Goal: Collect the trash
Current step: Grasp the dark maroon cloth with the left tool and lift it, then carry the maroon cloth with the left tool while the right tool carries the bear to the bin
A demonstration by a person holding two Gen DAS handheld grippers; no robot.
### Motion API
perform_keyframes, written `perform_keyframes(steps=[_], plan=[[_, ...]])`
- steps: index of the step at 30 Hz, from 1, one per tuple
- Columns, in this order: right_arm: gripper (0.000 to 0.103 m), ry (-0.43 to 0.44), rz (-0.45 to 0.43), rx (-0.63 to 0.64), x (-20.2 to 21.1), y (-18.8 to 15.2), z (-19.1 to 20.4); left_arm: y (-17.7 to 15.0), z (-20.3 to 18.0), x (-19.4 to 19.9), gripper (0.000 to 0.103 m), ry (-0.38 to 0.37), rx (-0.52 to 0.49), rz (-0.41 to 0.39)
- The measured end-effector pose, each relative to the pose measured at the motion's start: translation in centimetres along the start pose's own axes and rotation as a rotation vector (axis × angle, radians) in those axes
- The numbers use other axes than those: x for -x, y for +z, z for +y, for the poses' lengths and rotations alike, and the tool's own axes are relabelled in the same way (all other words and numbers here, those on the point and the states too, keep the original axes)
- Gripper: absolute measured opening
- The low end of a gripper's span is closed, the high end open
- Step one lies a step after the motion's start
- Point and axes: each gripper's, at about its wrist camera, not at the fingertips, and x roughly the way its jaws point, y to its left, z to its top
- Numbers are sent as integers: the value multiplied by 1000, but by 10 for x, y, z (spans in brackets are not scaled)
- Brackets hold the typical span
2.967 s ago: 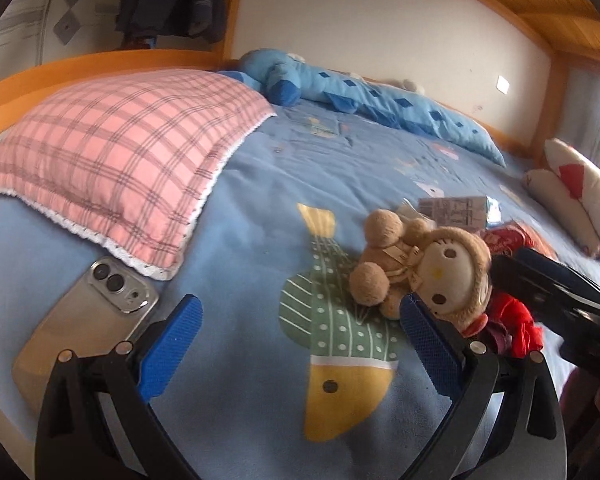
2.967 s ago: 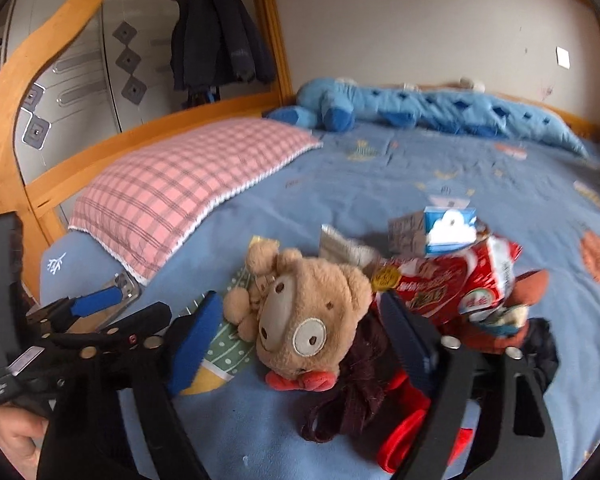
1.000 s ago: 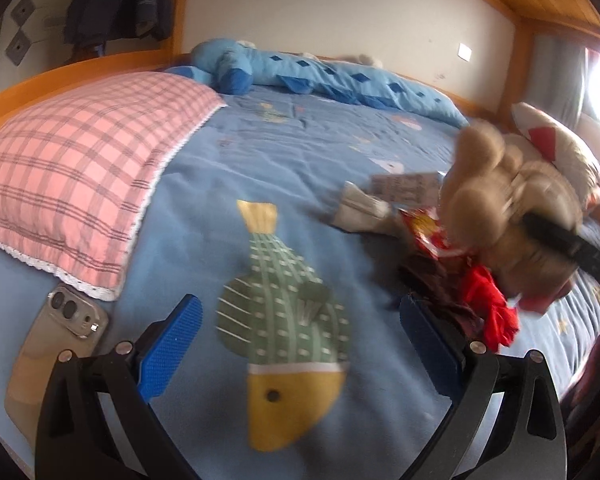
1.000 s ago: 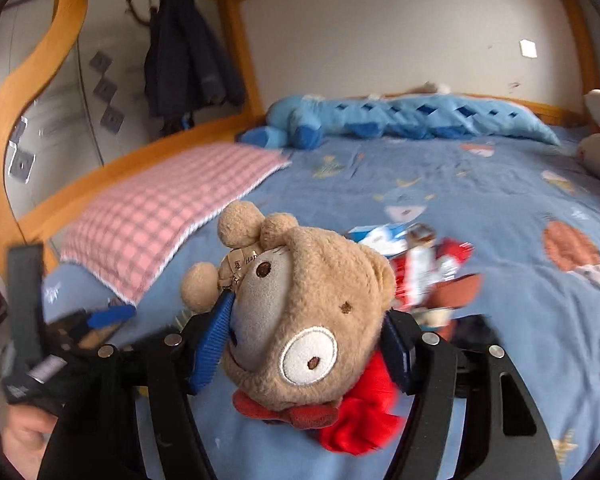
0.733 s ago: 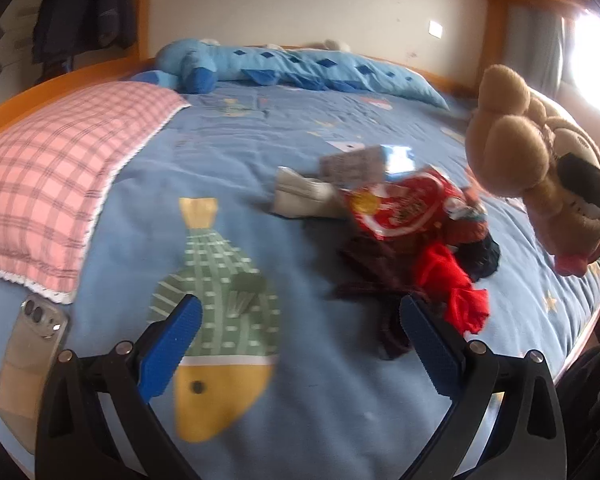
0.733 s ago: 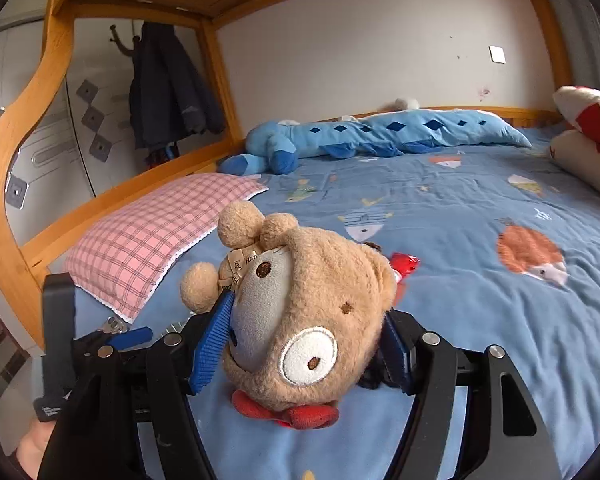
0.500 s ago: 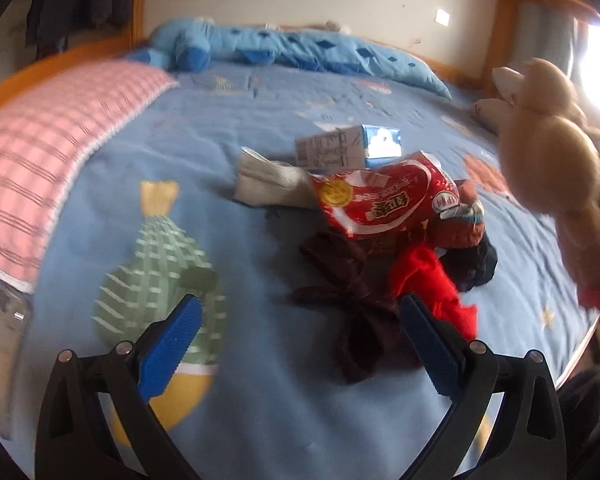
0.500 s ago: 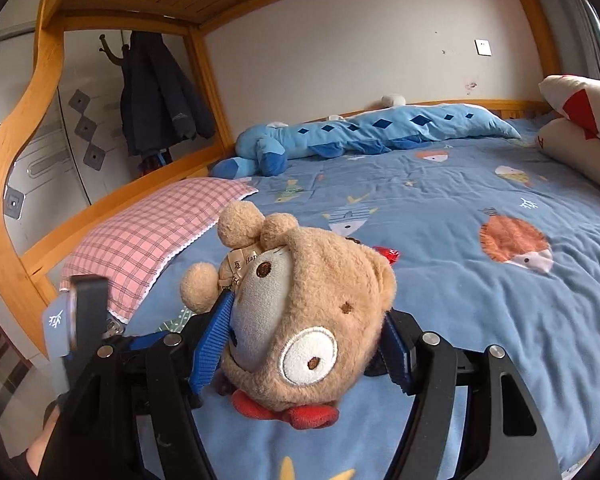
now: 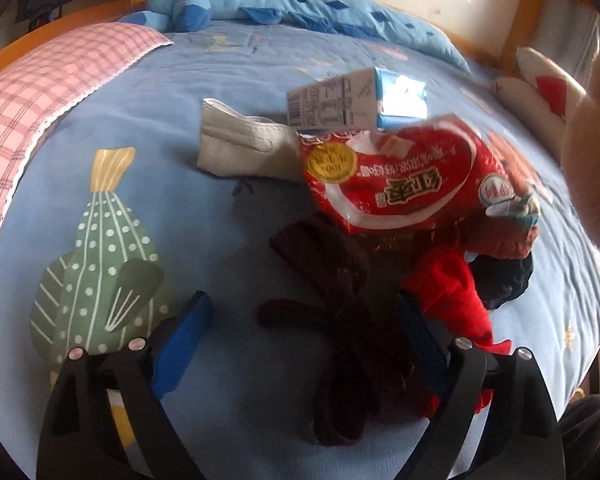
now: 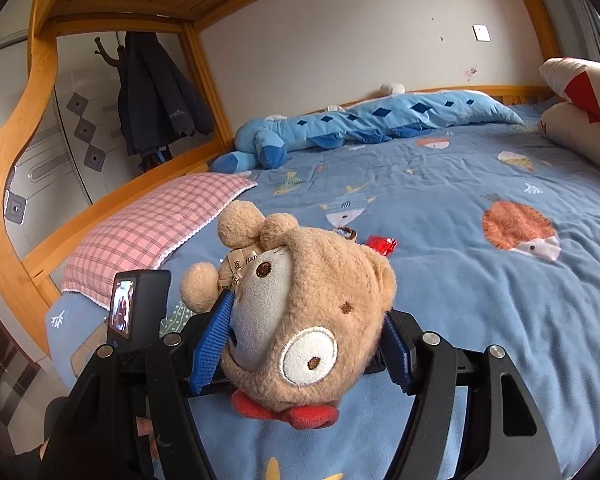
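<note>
Two grippers — the right gripper (image 10: 306,346) is clamped on a plush bear (image 10: 300,316), the left gripper (image 9: 304,328) spread wide, empty, over dark cloth (image 9: 340,320). Just beyond lie a red snack wrapper (image 9: 396,184) and, farther, a milk carton (image 9: 352,100) touching it, on the blue bedspread (image 9: 228,232).

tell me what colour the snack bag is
Red with white bands and a gold round seal; the snack bag shows best in the left wrist view.

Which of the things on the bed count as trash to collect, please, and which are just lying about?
Trash to collect:
red snack bag
milk carton

Just lying about:
grey sock
dark maroon cloth
red cloth
teddy bear, held in the right gripper
pink plaid pillow
</note>
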Motion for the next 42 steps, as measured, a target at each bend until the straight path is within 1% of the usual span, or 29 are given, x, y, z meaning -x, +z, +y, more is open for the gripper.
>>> perform_keyframes(steps=[1, 2, 4, 5, 6, 7, 8, 11, 13, 16, 18, 21, 23, 26, 30, 33, 38, 41, 42], plan=[[65, 6, 7, -6, -2, -2, -1, 0, -1, 0, 82, 1, -7, 2], [65, 15, 17, -16, -4, -4, -3, -1, -1, 0, 78, -2, -10, 2], [65, 19, 29, -30, -8, -7, -6, -1, -2, 0, 65, -7, -20, 2], [65, 17, 36, -31, -9, -9, -7, -1, -3, 0, 60, -8, -26, 1], [65, 16, 39, -33, -10, -10, -7, -1, -3, 1, 54, -13, -31, 0], [65, 17, 45, -36, -12, -10, -8, -2, -1, 3, 45, -26, -32, -4], [65, 19, 54, -39, -13, -12, -8, -1, 1, 4, 41, -41, -28, -7], [65, 21, 72, -39, -17, -16, -9, -4, 11, 9, 36, -106, 2, -25], [65, 26, 80, -43, -17, -18, -8, -9, 19, 16, 35, -147, 36, -45], [65, 24, 84, -39, -15, -19, -6, -16, 24, 31, 34, -170, 52, -92], [65, 29, 85, -37, -13, -19, -3, -23, 25, 49, 34, -192, 52, -127], [65, 43, 84, -40, -5, -21, 2, -30, 19, 79, 34, -219, 28, -183], [65, 52, 79, -51, 5, -24, 4, -34, 13, 100, 34, -264, 11, -210], [65, 61, 63, -77, 25, -27, 2, -38, 0, 120, 34, -309, -29, -224], [65, 43, 35, -110, 63, -31, -7, -44, -34, 143, 34, -380, -99, -245], [65, 0, 2, -135, 98, -34, -20, -50, -64, 153, 34, -452, -157, -239], [65, -116, -53, -180, 162, -50, -48, -65, -124, 159, 34, -558, -256, -197], [65, -188, -71, -215, 197, -65, -66, -76, -172, 160, 34, -634, -342, -166], [65, -215, -77, -225, 207, -71, -72, -80, -185, 161, 34, -647, -366, -157]])
